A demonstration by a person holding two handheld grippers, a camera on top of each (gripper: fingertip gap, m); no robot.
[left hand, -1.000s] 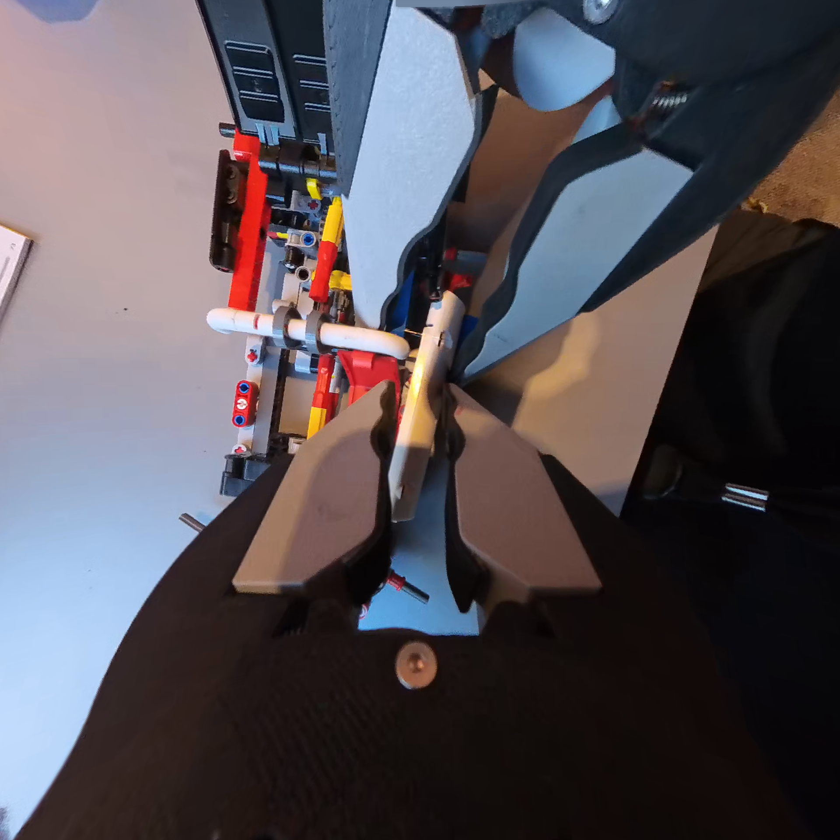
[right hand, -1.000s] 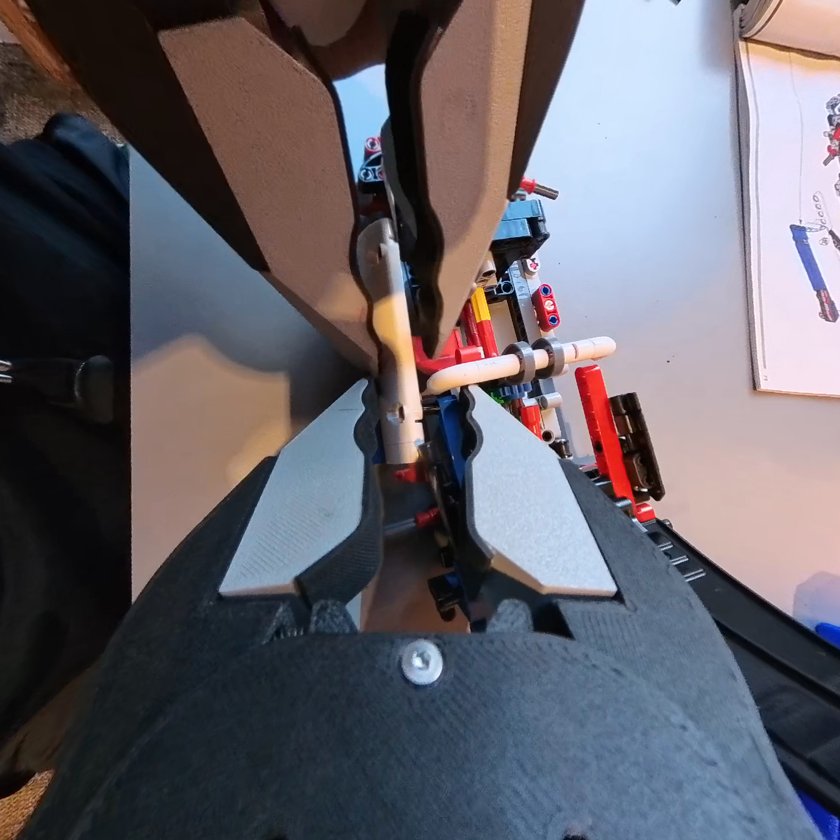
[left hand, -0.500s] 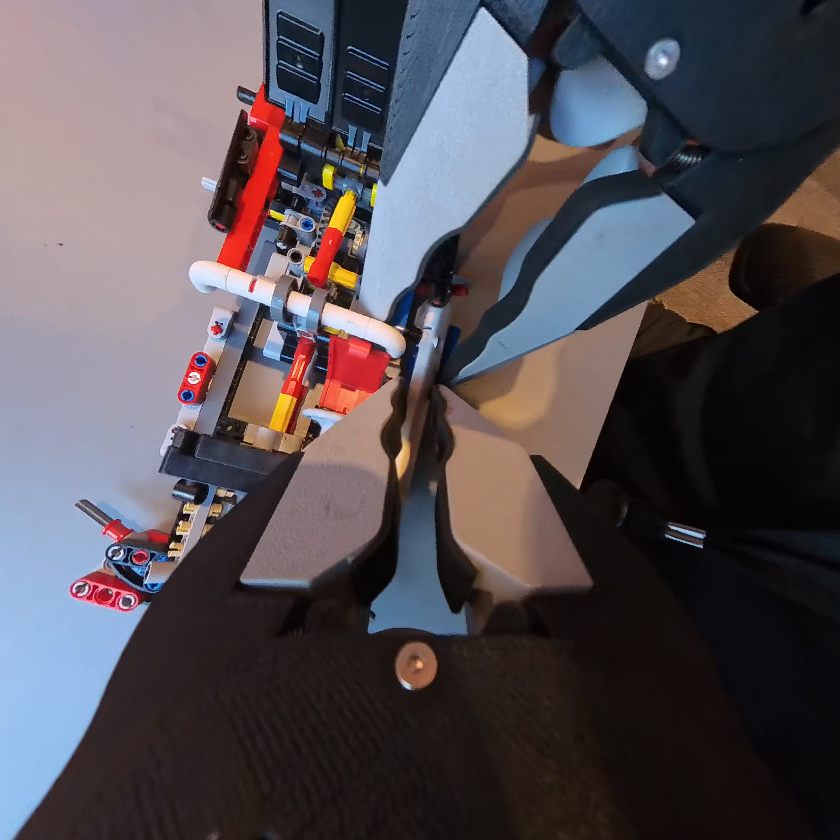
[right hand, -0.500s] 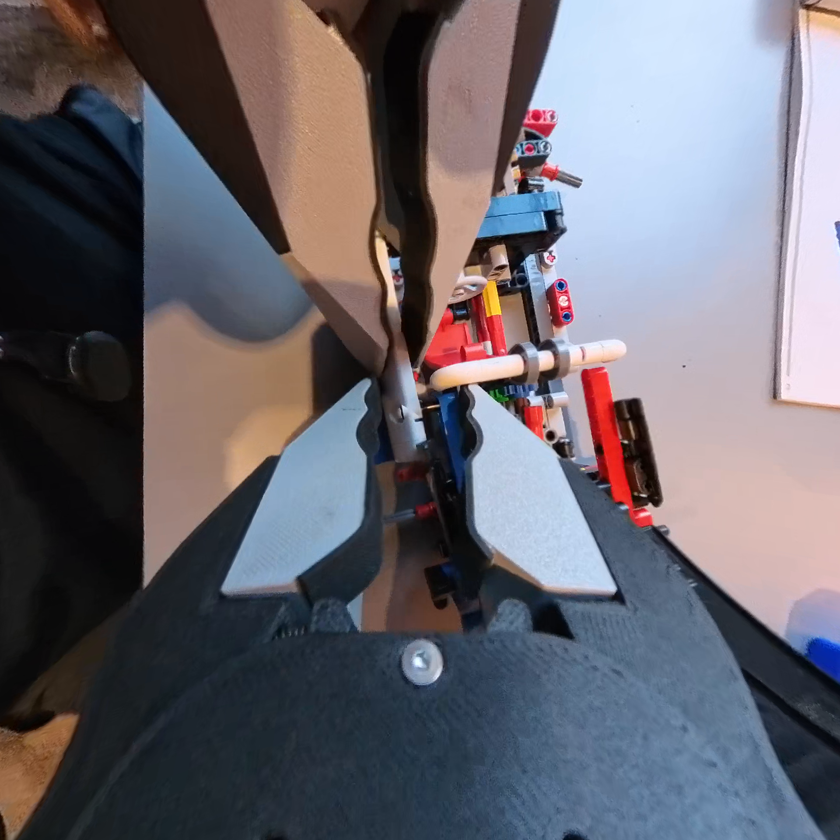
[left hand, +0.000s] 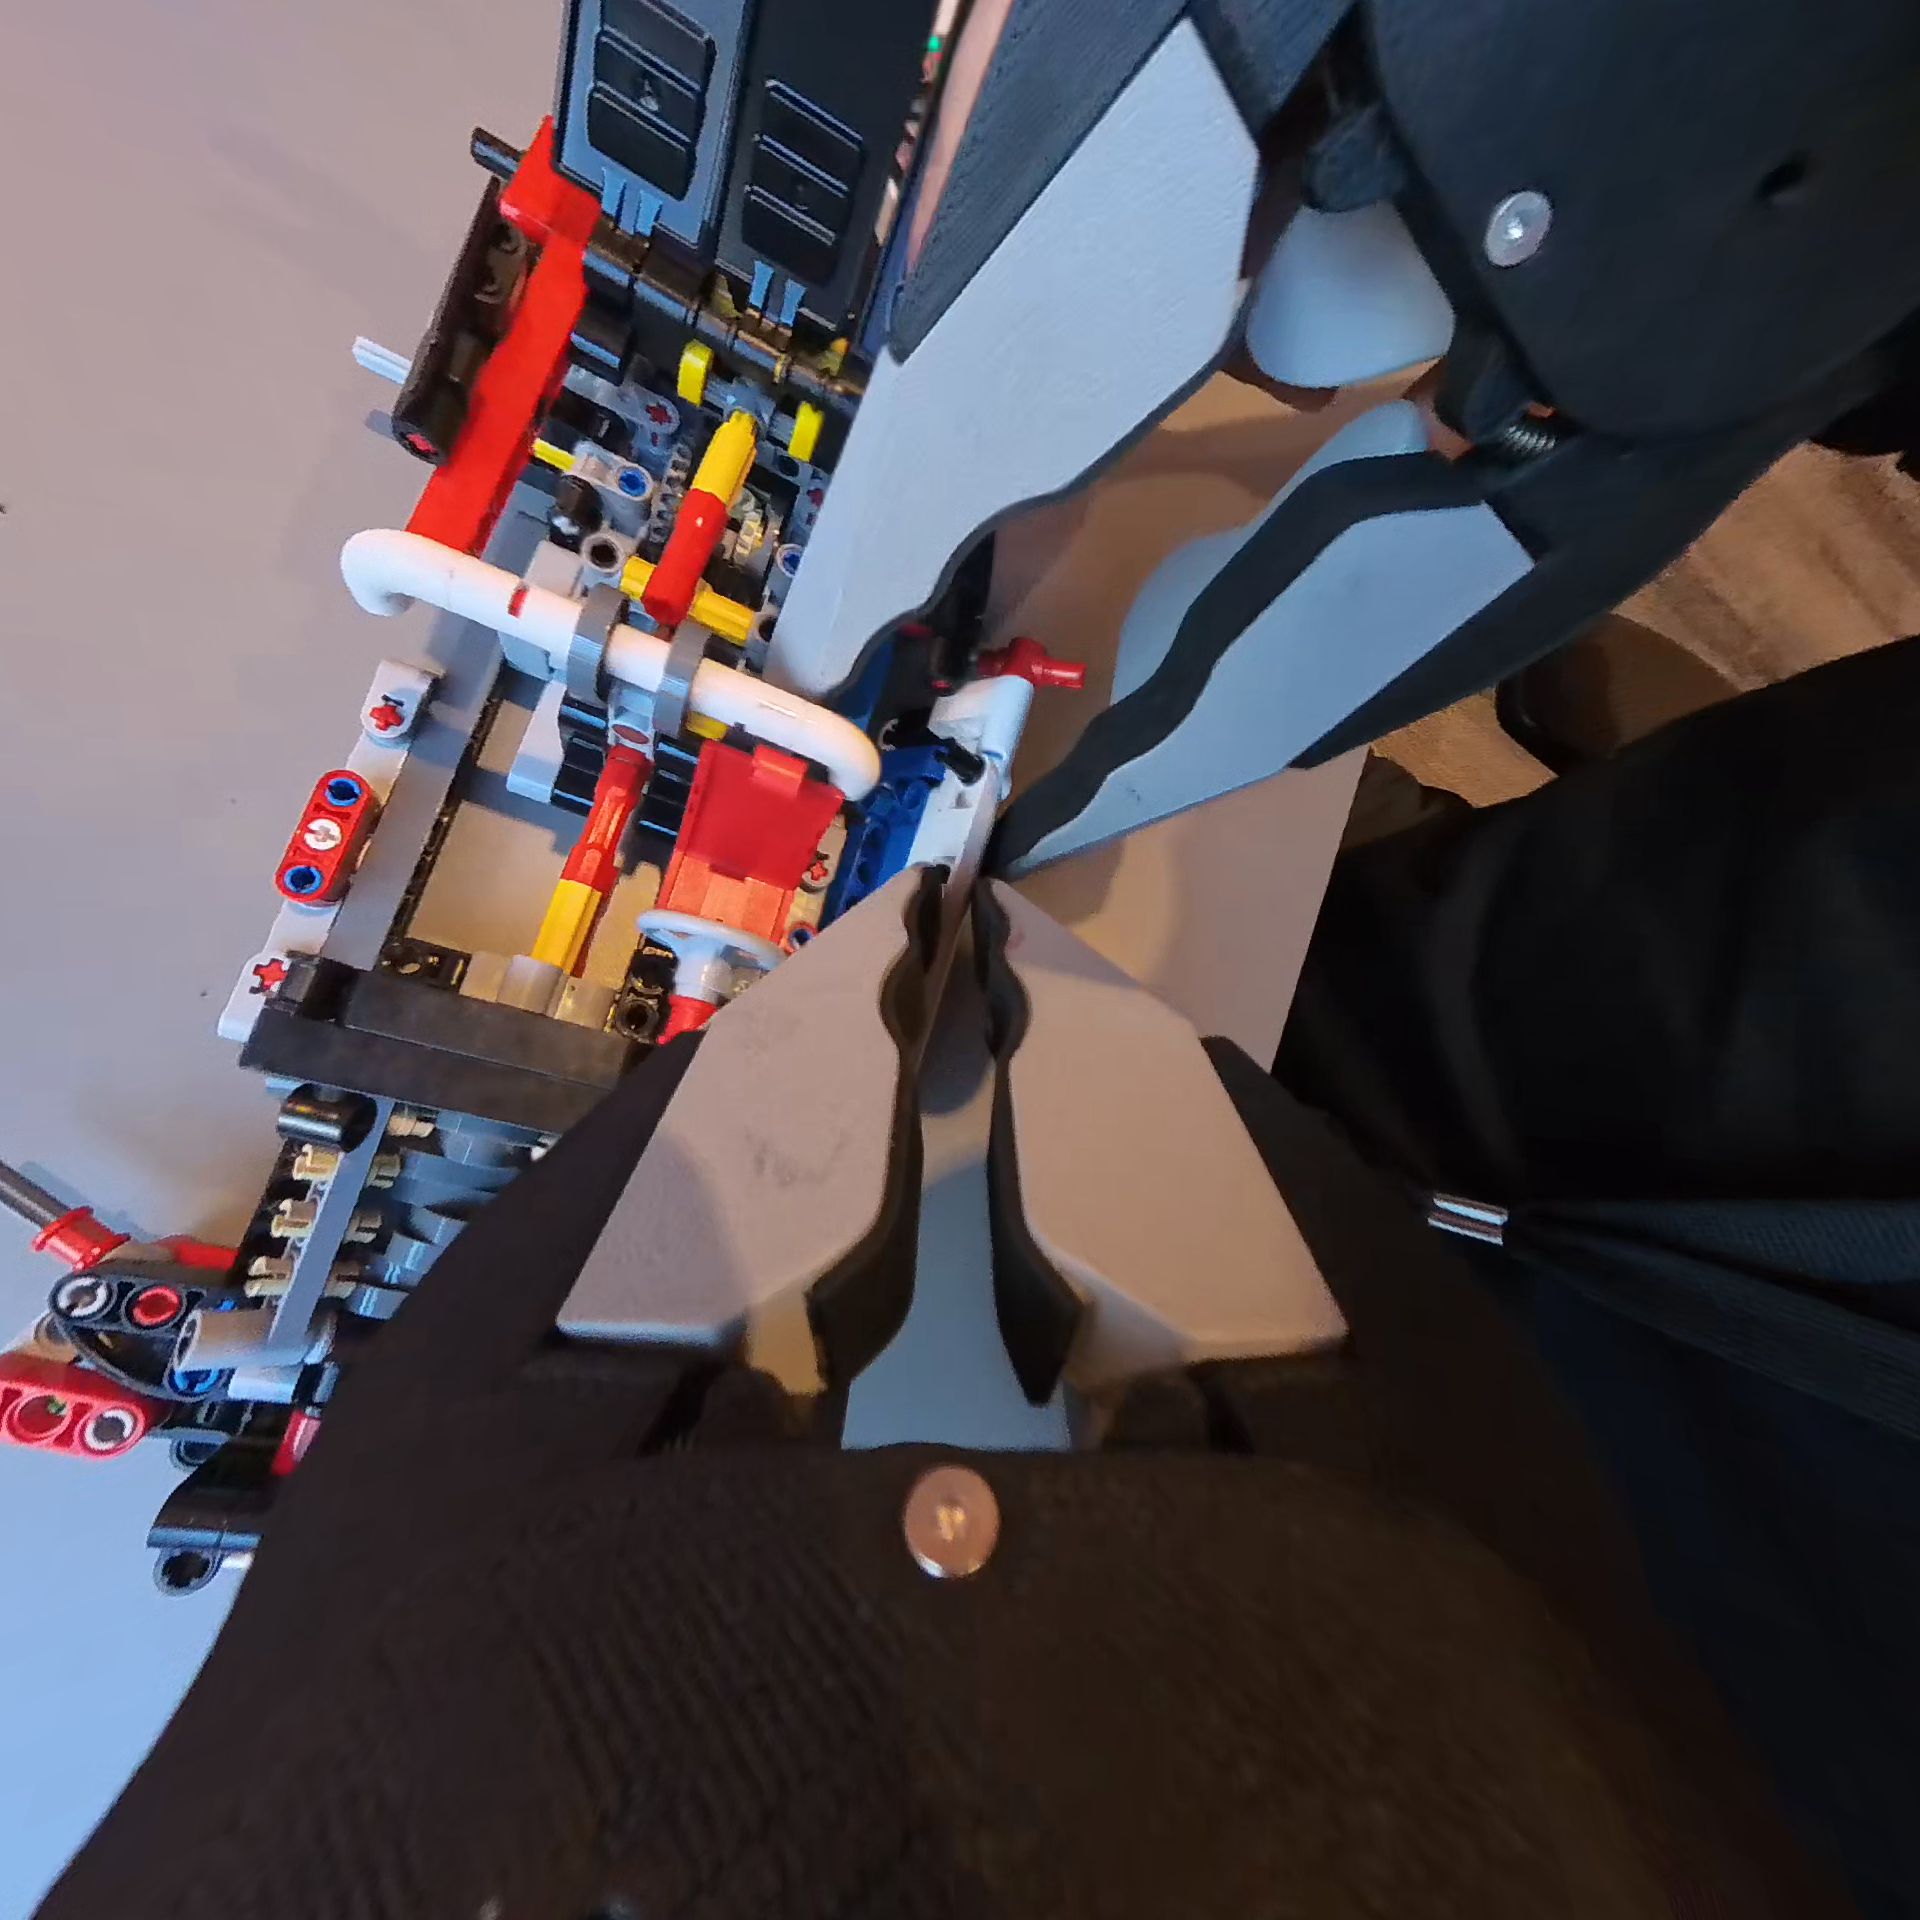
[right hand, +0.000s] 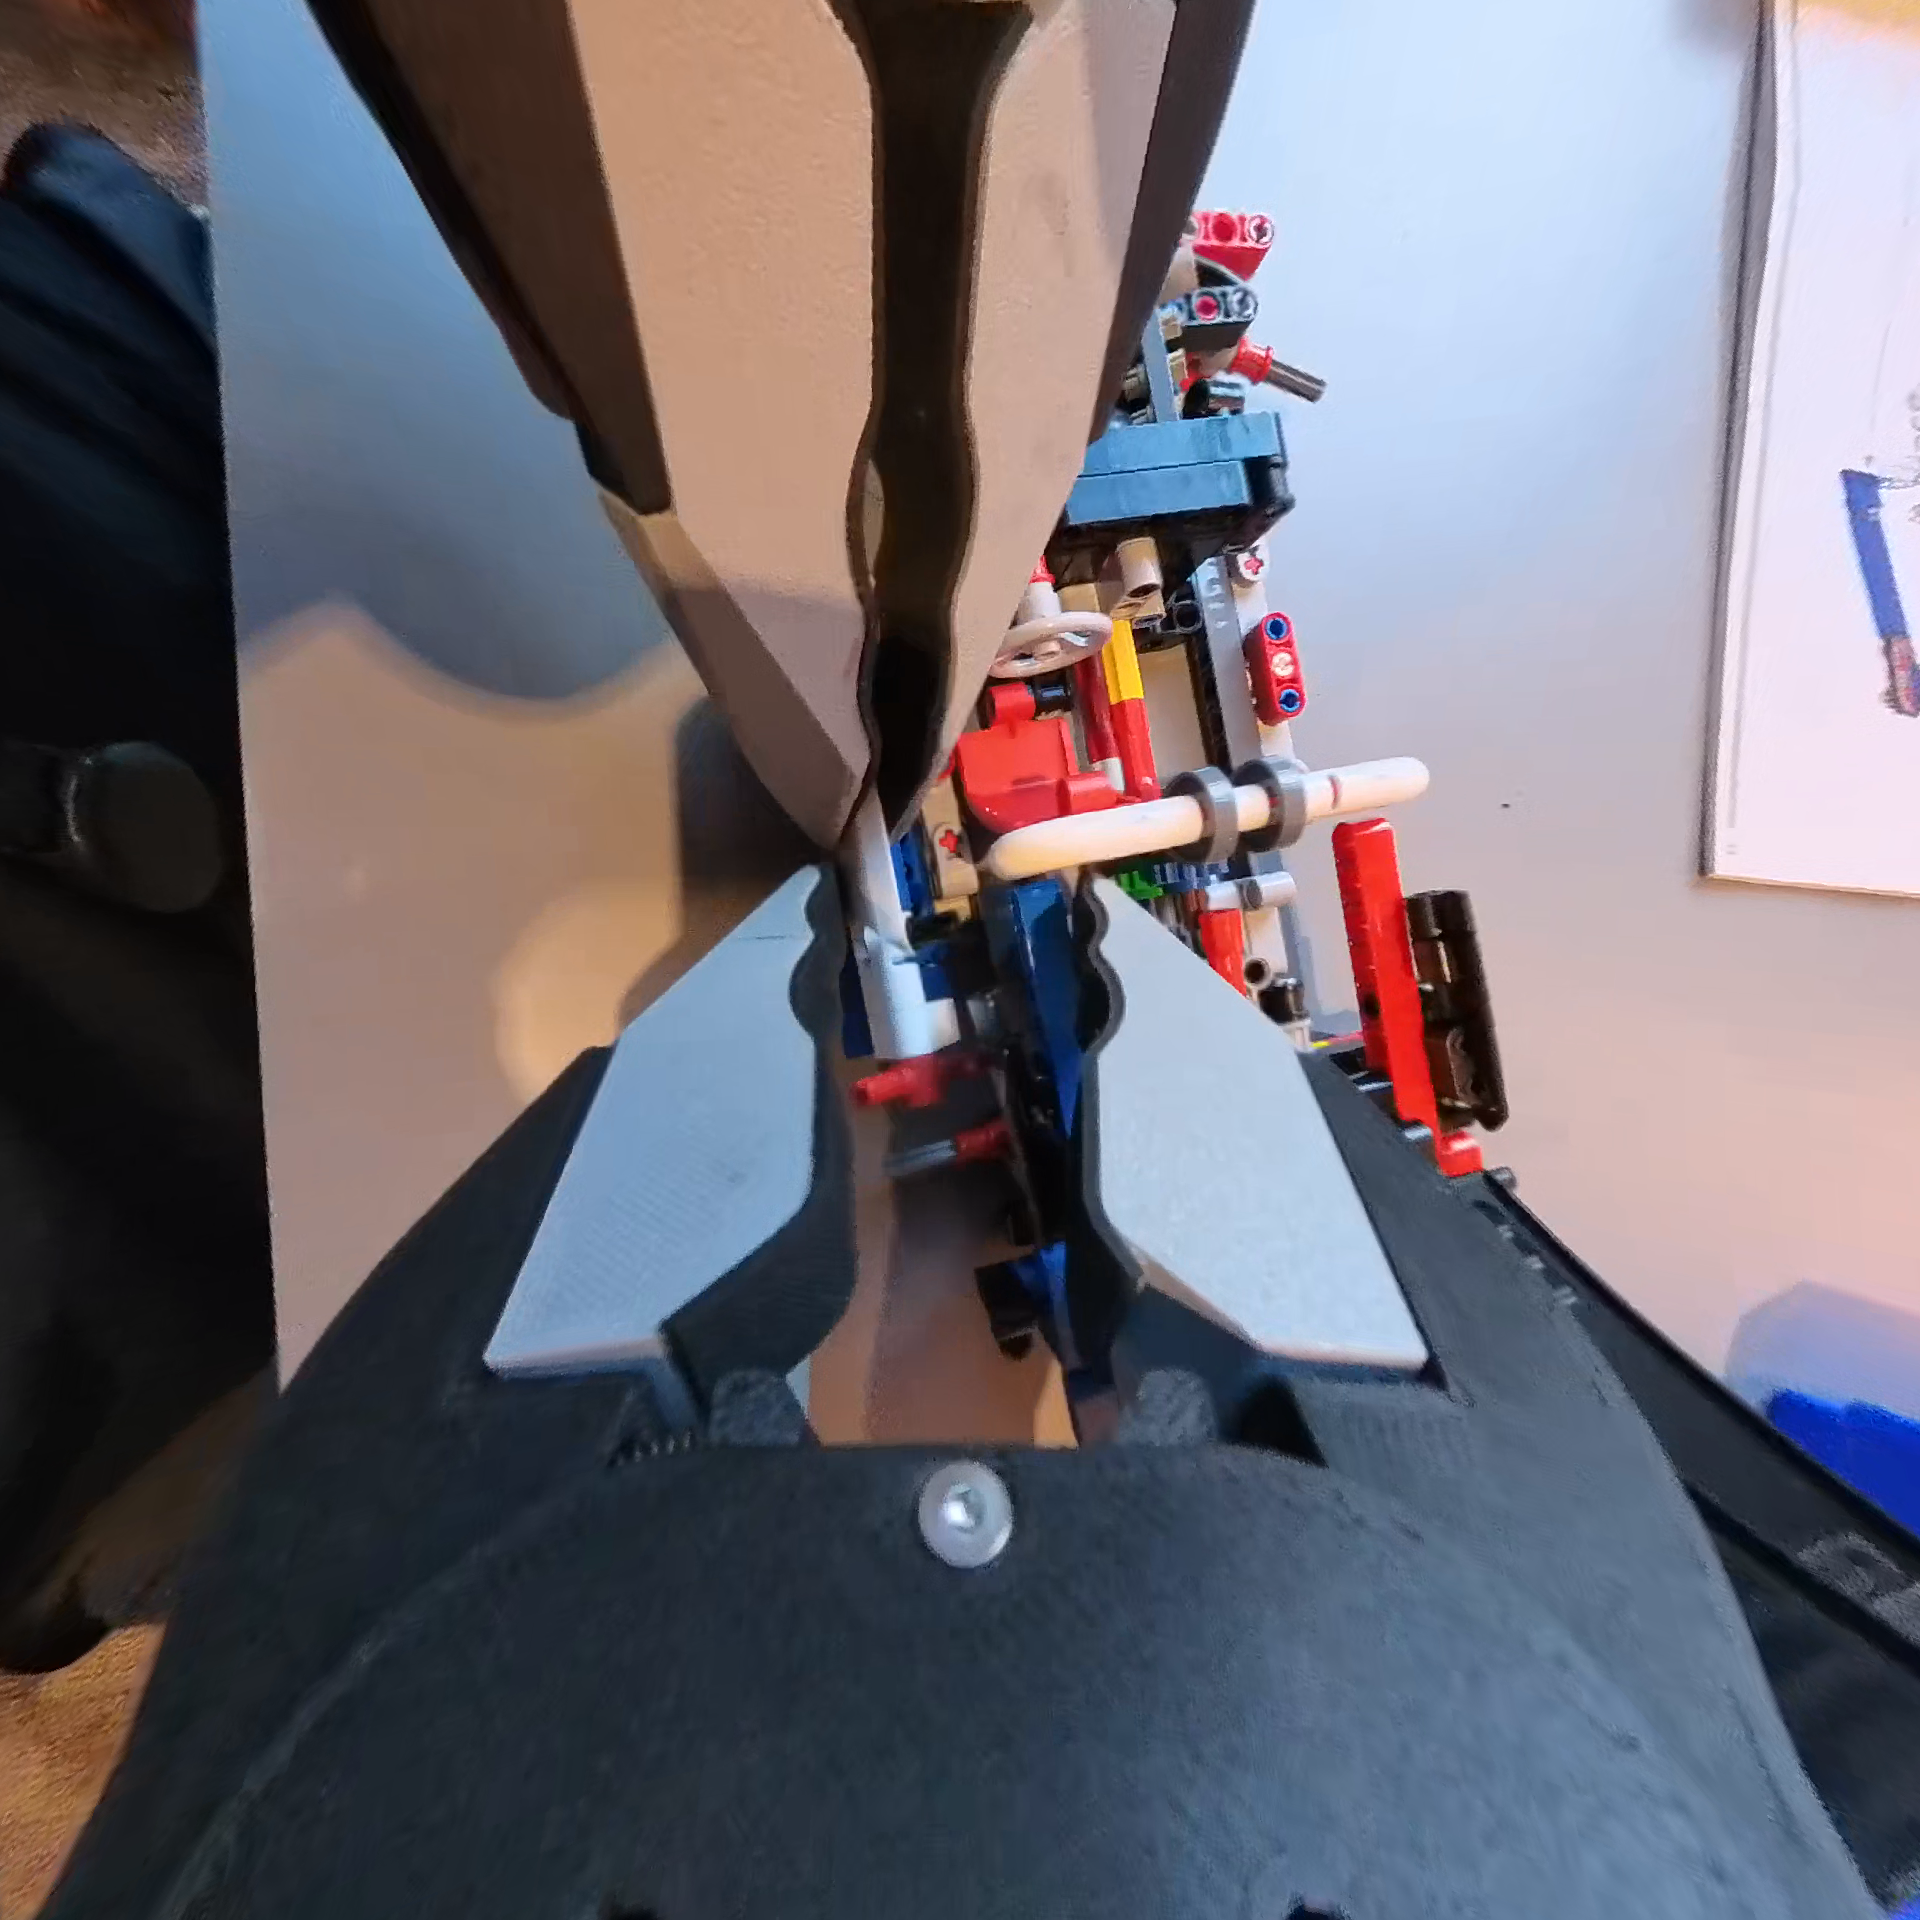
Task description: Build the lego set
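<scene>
A part-built lego vehicle (left hand: 623, 727) with a red seat, a white roll bar and black panels lies on the grey table; it also shows in the right wrist view (right hand: 1143, 727). My left gripper (left hand: 951, 894) is shut, its tips pinching a white beam (left hand: 971, 800) that lies along the model's near blue side. My right gripper (right hand: 956, 914) faces it from the other end and is shut on that same side, one finger against the white beam (right hand: 894, 977), the other against the blue part (right hand: 1039, 935). The two grippers' tips nearly touch.
An instruction sheet (right hand: 1829, 520) lies on the table past the model. A blue object (right hand: 1849, 1455) shows at the lower right. The table edge (left hand: 1340, 883) runs just beside both grippers, with a person's dark clothing (left hand: 1662, 1039) beyond it. Only a small space, under 4 cm, lies between the two pairs of fingers.
The white beam has turned edge-on and sits deeper against the model's side. My left gripper has slid back along it to grip with its tips. More of the model's front end shows.
</scene>
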